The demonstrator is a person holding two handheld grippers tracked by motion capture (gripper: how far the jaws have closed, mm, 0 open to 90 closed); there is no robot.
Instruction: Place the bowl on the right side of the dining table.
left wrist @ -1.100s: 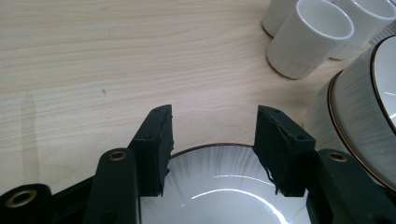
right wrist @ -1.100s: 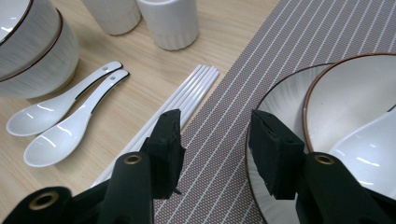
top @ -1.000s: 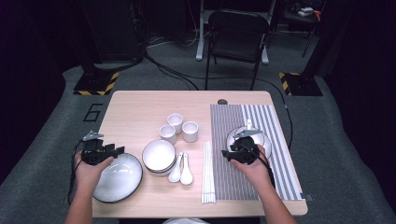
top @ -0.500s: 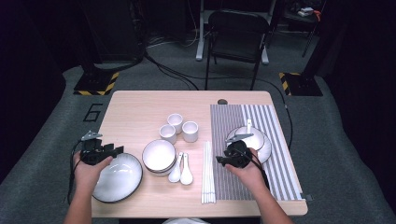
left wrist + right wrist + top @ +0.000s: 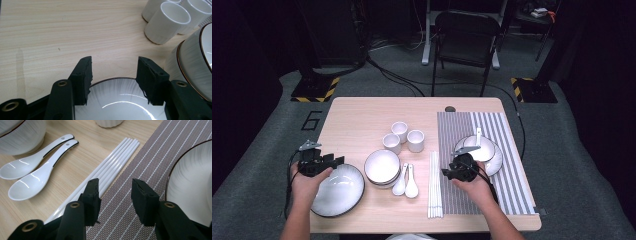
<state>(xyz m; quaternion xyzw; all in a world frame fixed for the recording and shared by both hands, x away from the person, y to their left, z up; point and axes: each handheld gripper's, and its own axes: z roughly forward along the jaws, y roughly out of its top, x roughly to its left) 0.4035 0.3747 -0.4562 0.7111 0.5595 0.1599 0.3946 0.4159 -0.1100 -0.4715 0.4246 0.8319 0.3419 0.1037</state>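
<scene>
White chopsticks (image 5: 110, 167), thin glossy rods, lie side by side on the bare wood of the bench (image 5: 357, 120), just beside the left edge of the striped placemat (image 5: 507, 170), between it and two white spoons (image 5: 406, 181). Right tongs (image 5: 113, 192) hang low over that mat edge; jaws have just been closing, gap between them holds nothing but mat, the left jaw sits over the near ends of the chopsticks, contact cannot be told, so released. Right gripper view gives what the high view can't: black trim on the spoon handles, a hole in each handle end, fine white weave lines on the mat, dark rim line on the plate (image 5: 192, 185) at the right. High view gives the layout: that plate sits on the mat with a bowl (image 5: 479, 149) on it and a spoon handle sticking up out of the bowl; three small cups (image 5: 403, 136) clustered mid-bench look empty; stacked bowls (image 5: 382, 167) left of the spoons. Left tongs (image 5: 113, 75) are spread wide over the far rim of the big plate (image 5: 117, 100) at the front left corner, pads straddling the rim, no clear press on it, released. Left gripper view shows the plate empty, with a glossy ribbed surface and thin dark rim line, plus gold-edged stacked bowls and cups at its right.
</scene>
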